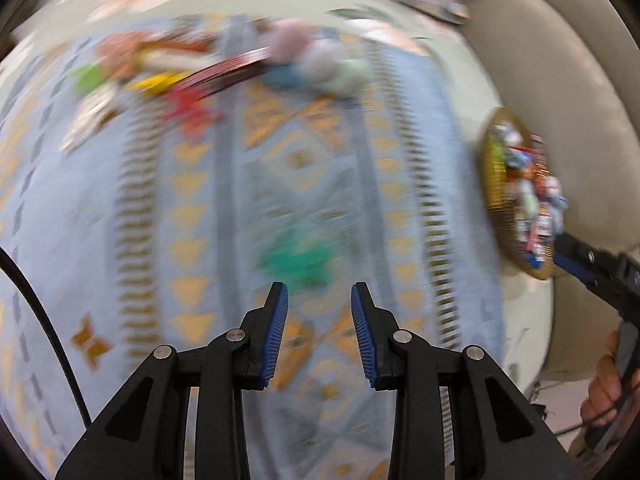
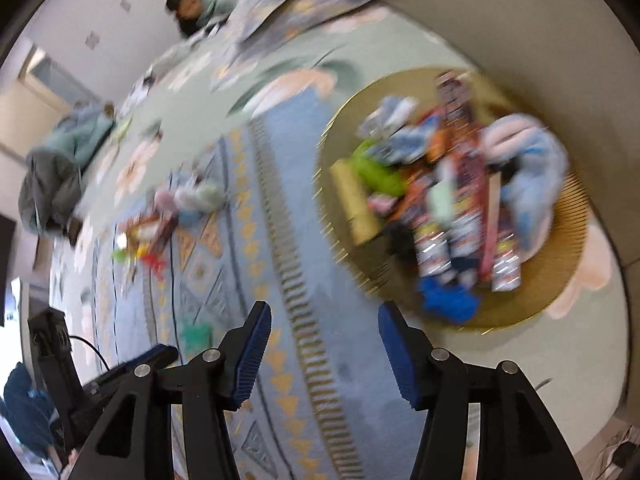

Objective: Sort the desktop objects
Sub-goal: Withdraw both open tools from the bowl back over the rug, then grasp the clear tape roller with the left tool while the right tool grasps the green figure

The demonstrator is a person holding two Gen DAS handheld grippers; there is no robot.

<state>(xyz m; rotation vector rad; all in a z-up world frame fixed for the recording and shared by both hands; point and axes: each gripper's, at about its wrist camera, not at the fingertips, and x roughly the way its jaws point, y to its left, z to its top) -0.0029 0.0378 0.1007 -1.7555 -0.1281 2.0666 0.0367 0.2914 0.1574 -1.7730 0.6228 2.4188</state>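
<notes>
My left gripper (image 1: 319, 292) hangs open over a blue patterned mat (image 1: 200, 240), nothing between its blue pads. Just ahead of its tips lies a small green object (image 1: 298, 262), blurred. A loose pile of colourful small items (image 1: 192, 76) and soft pastel things (image 1: 320, 60) lies farther off. My right gripper (image 2: 324, 312) is open and empty beside a round gold tray (image 2: 520, 320) heaped with snack packets, soft toys and a blue item (image 2: 448, 300). In the left wrist view the right gripper (image 1: 576, 264) touches the gold tray's (image 1: 492, 184) edge.
A black cable (image 2: 172, 280) runs across the mat near the small green object (image 2: 196, 336). The mat lies on a pale green floral sheet (image 2: 280, 60). Two people (image 2: 192, 4) (image 2: 60, 168) are at the far side. A hand (image 1: 604, 384) holds the right gripper's handle.
</notes>
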